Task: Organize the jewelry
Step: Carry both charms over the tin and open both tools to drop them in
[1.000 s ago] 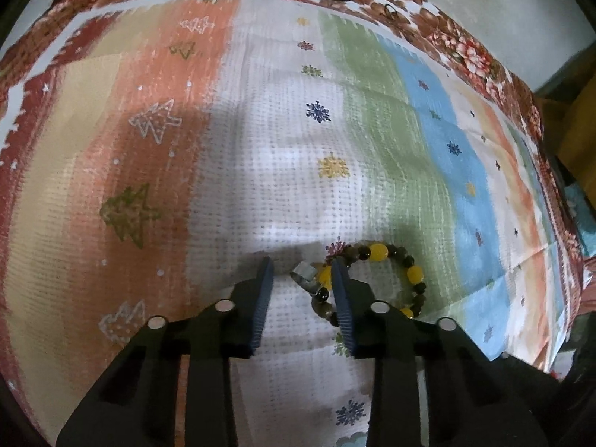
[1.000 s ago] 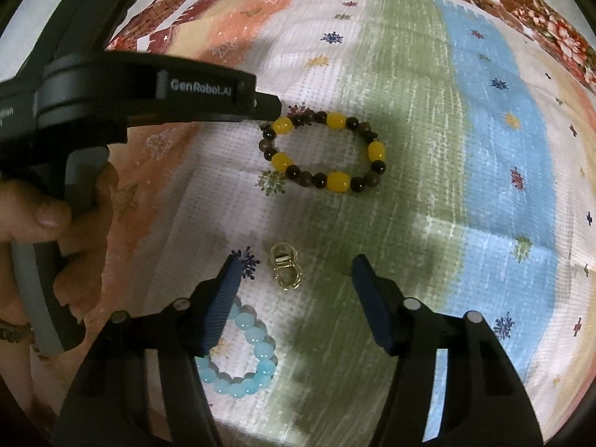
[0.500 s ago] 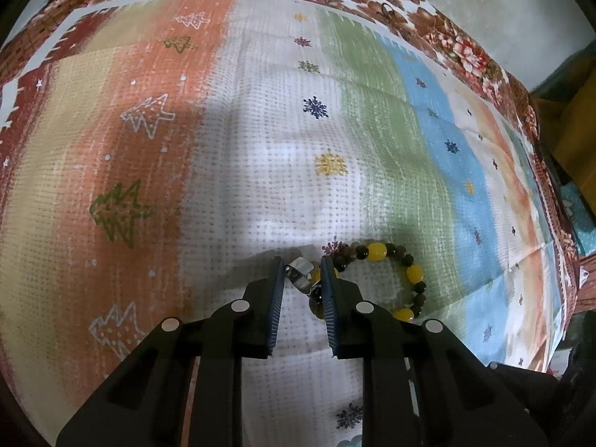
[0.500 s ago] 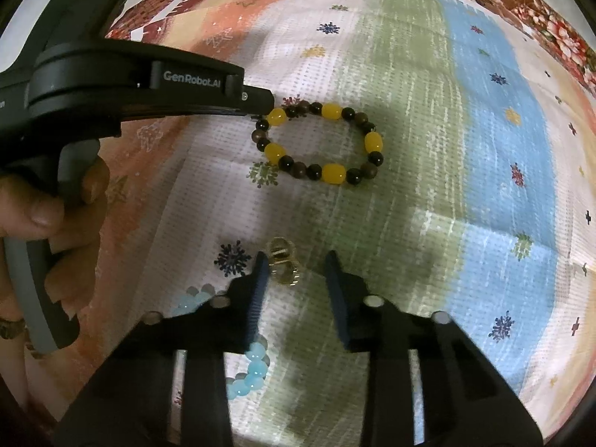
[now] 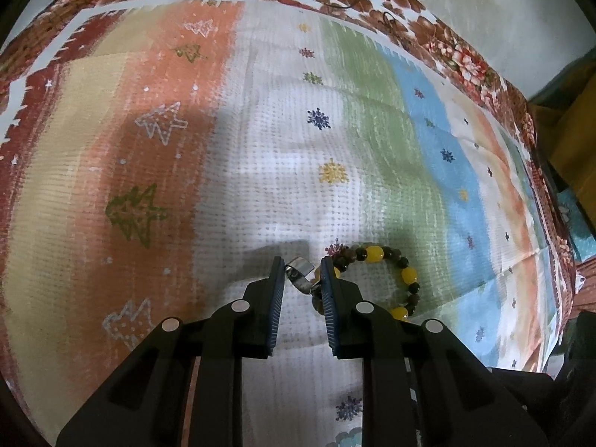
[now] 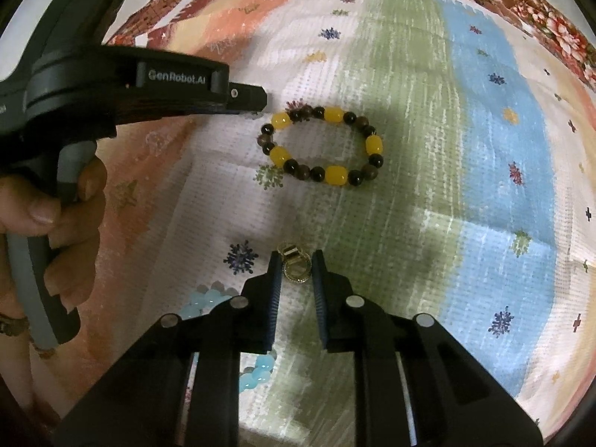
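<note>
A silver ring (image 5: 300, 275) sits between the fingers of my left gripper (image 5: 301, 269), which is shut on it just above the cloth. A yellow and dark bead bracelet (image 5: 387, 275) lies right of that gripper, partly hidden by its right finger; it also shows in the right wrist view (image 6: 322, 146). My right gripper (image 6: 295, 260) is shut on a gold ring piece (image 6: 295, 267). A light blue bead bracelet (image 6: 223, 329) lies under the right gripper's left finger, mostly hidden.
Everything lies on a striped patterned bedspread (image 5: 260, 130). The left gripper's body and the hand holding it (image 6: 67, 171) fill the left of the right wrist view. The bed's edge and a bare floor (image 5: 484, 11) lie at the far right.
Both grippers closed from wide open. The left one closed on the silver ring, the right one on the gold ring piece. Both edged forward slightly.
</note>
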Available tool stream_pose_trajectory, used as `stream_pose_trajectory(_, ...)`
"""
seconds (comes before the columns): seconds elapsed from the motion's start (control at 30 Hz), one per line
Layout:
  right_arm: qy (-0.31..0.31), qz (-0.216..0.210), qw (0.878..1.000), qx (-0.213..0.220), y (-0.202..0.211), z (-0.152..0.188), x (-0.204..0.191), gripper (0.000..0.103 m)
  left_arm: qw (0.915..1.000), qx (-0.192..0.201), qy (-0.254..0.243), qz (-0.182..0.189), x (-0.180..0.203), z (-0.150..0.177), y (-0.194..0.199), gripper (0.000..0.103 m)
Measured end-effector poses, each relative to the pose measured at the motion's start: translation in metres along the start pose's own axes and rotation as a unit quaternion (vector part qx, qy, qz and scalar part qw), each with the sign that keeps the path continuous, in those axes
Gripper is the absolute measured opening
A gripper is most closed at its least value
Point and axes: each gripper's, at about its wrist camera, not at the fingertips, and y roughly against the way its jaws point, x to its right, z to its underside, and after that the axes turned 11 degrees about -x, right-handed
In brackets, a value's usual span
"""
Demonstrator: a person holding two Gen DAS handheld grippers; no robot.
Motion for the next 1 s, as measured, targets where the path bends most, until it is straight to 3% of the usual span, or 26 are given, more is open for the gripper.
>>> stream_pose_trajectory(0.83, -0.024, -0.023, 0.998, 0.049, 0.060, 0.047, -0.001, 0.018, 0.9995, 0.023, -0.004, -0.021, 0.008, 0.065, 0.055, 0.019)
stream_pose_trajectory(1.0, -0.021, -0.030, 0.997, 0.062, 0.073, 0.060, -0.005, 0.018, 0.9996, 0.028, -0.003, -0.009, 0.010, 0.084, 0.065, 0.019)
